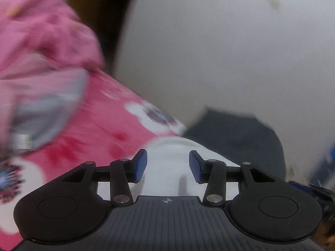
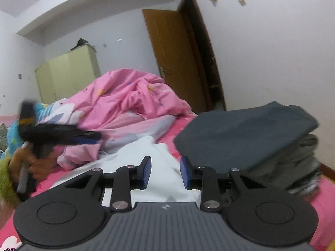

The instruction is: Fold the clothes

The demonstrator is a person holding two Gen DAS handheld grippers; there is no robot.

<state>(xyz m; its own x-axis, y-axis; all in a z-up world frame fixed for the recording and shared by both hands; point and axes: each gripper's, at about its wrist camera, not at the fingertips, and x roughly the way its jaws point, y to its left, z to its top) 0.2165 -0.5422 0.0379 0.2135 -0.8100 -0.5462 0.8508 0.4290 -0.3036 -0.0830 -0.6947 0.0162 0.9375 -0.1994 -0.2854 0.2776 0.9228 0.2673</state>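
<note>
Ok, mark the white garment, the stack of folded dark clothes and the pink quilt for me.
white garment point(image 2: 146, 156), right wrist view, on its rumpled middle.
stack of folded dark clothes point(image 2: 240, 131), right wrist view, on the top piece's flat face.
pink quilt point(image 2: 129, 96), right wrist view, on the heaped folds.

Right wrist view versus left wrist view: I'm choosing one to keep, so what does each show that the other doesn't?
Only the right wrist view shows the left gripper from outside, the green wardrobe and the gray clothes under the folded dark garment. Only the left wrist view shows the sheet's flower print. Both share the white garment, pink quilt and wooden door.
</note>
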